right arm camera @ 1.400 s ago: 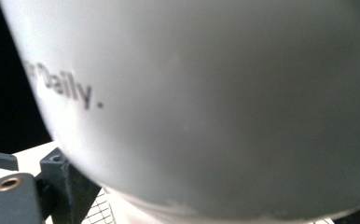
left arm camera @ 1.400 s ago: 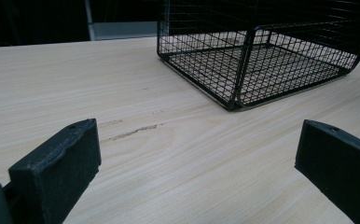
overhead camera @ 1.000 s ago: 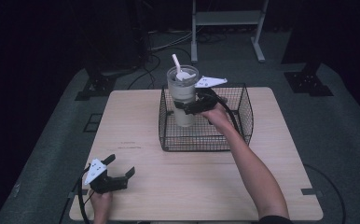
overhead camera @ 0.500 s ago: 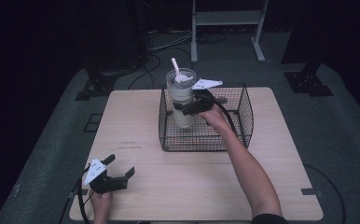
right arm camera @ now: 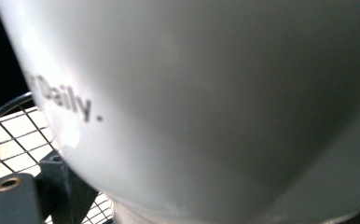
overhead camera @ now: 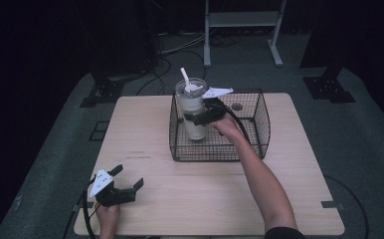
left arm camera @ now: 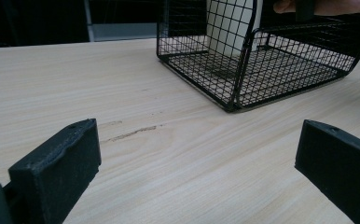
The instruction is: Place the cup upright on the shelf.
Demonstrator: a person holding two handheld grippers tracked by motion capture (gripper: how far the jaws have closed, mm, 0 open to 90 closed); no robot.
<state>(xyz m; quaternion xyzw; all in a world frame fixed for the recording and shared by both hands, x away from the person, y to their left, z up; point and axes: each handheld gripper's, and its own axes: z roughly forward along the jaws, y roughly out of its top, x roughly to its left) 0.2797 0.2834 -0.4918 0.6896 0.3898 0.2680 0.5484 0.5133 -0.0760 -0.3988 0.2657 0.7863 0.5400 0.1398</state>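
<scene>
A tall white tumbler (overhead camera: 191, 107) with a clear lid and a white straw (overhead camera: 184, 77) stands upright in the left part of a black wire basket (overhead camera: 259, 124). My right gripper (overhead camera: 200, 118) is shut on the tumbler's side, about mid-height. In the right gripper view the tumbler's wall (right arm camera: 206, 102), printed "Daily.", sits right against the camera, with one finger (right arm camera: 61, 186) low at the left. My left gripper (overhead camera: 125, 184) rests open near the table's front left corner, holding nothing. From there it faces the basket (left arm camera: 243, 88) and the tumbler (left arm camera: 225, 28) behind the mesh.
The light wooden table (overhead camera: 205, 199) carries the basket at its back middle. A small dark round object (overhead camera: 237, 106) lies on the basket floor at the back. Dark floor, cables and a metal stand (overhead camera: 242, 20) lie beyond the far edge.
The tumbler, held by my right gripper, has sunk a little lower in the basket and shifted slightly left. My left gripper has stayed put.
</scene>
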